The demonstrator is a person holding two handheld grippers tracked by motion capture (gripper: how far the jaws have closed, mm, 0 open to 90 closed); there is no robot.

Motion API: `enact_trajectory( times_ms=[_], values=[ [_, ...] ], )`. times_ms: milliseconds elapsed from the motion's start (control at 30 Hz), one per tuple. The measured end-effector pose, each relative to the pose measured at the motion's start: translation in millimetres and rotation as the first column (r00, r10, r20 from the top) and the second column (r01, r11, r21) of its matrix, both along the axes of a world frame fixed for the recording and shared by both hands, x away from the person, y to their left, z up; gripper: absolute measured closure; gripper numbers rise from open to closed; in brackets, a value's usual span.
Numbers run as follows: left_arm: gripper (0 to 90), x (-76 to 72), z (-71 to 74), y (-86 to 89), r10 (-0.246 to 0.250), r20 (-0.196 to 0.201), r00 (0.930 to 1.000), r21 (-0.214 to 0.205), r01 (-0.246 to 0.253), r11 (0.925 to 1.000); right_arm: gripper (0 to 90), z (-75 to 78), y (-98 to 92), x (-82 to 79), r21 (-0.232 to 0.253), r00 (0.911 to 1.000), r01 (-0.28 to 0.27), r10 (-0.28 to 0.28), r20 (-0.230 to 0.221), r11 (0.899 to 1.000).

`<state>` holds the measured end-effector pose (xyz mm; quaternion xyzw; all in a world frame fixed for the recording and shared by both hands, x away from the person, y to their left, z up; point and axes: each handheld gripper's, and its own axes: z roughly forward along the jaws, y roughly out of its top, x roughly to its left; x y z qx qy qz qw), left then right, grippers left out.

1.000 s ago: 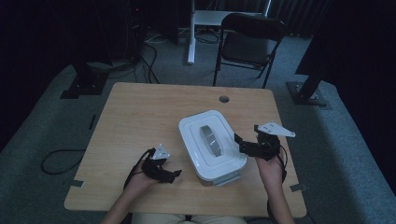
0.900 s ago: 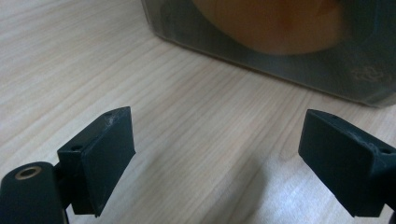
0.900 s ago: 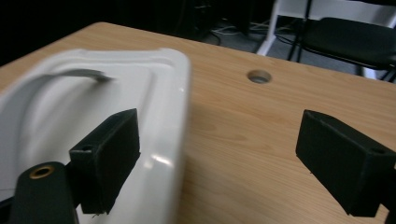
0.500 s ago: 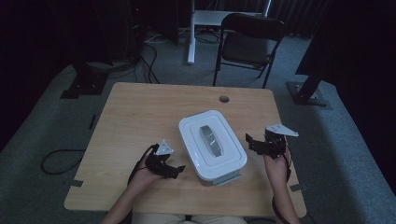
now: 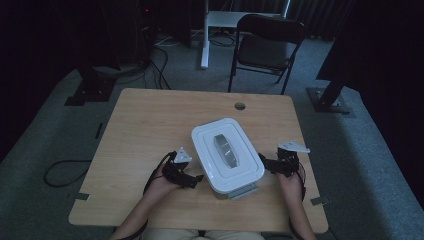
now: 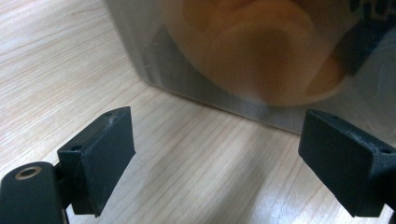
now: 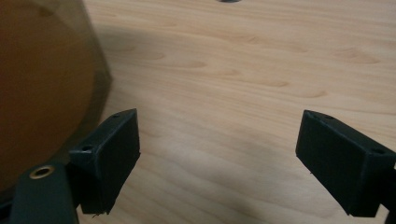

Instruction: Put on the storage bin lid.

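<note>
A clear storage box with a white lid (image 5: 227,152) and a grey handle sits on the wooden table (image 5: 150,125), near its front middle. My left gripper (image 5: 196,179) lies low at the box's left front side, jaws wide apart and pointing at the wall. In the left gripper view the translucent box wall (image 6: 261,51) stands just ahead of my open left gripper (image 6: 243,161), with blurred orange contents behind it. My right gripper (image 5: 266,164) is at the box's right side. In the right gripper view the box wall (image 7: 42,79) is at the left and my right gripper (image 7: 217,161) stands open over bare wood.
A round cable hole (image 5: 240,106) is in the table's far part. A folding chair (image 5: 267,45) stands beyond the far edge, and dark stands and cables lie on the carpet around it. Bare wood stretches left of the box.
My right gripper has come down from beside the lid to table level at the box's right side. My left gripper has edged closer to the box's left front wall.
</note>
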<state>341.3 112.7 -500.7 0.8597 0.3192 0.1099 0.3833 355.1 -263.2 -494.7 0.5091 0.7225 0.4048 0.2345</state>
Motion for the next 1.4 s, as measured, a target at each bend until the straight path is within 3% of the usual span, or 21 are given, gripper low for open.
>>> enact_trajectory(
  times_ms=[400, 567, 667, 767, 833, 1133, 1200, 1300, 1400],
  values=[
    [11.3, 6.3, 3.5, -2.3, -0.008, -0.002, 1.0000, 0.037, 0.008, 0.9993, 14.6, -8.5, 19.5, -8.5, -0.017, 0.9976, -0.069, 0.069, -0.013, 0.997],
    [11.3, 11.7, 5.5, -2.0, -0.003, -0.001, 1.0000, 0.050, 0.003, 0.9987, 16.2, -12.2, 18.9, -11.1, 0.033, 0.9969, -0.072, 0.073, -0.028, 0.997],
    [11.3, 14.2, 7.5, -2.2, 0.001, 0.007, 1.0000, 0.071, -0.001, 0.9975, 16.4, -11.2, 21.3, -15.6, 0.019, 0.9970, -0.075, 0.075, -0.020, 0.997],
    [11.3, 17.2, 8.4, -0.4, 0.014, 0.018, 0.9997, 0.082, -0.016, 0.9965, 16.8, -12.2, 25.5, -20.9, 0.036, 0.9946, -0.098, 0.099, -0.030, 0.994],
    [11.3, 18.5, 8.6, 1.6, 0.026, 0.020, 0.9995, 0.079, -0.027, 0.9965, 16.8, -13.1, 29.2, -25.3, 0.044, 0.9924, -0.116, 0.118, -0.036, 0.992],
    [11.3, 16.4, 9.2, 12.9, 0.050, 0.026, 0.9984, 0.056, -0.052, 0.9971, 18.5, -14.0, 43.1, -43.5, -0.015, 0.9938, -0.110, 0.110, -0.012, 0.994],
    [11.3, 15.6, 10.2, 16.6, 0.056, 0.031, 0.9980, 0.055, -0.057, 0.9968, 18.4, -15.2, 47.5, -48.3, -0.013, 0.9910, -0.132, 0.132, -0.022, 0.991],
    [11.3, 14.4, 12.8, 22.8, 0.060, 0.030, 0.9978, 0.023, -0.060, 0.9979, 13.3, -16.6, 50.4, -49.6, -0.044, 0.9913, -0.131, 0.131, -0.007, 0.990],
    [11.3, 12.3, 15.4, 28.9, 0.071, 0.050, 0.9962, 0.025, -0.072, 0.9971, 12.3, -17.2, 47.3, -45.7, -0.029, 0.9927, -0.121, 0.121, -0.008, 0.992]
  ],
)
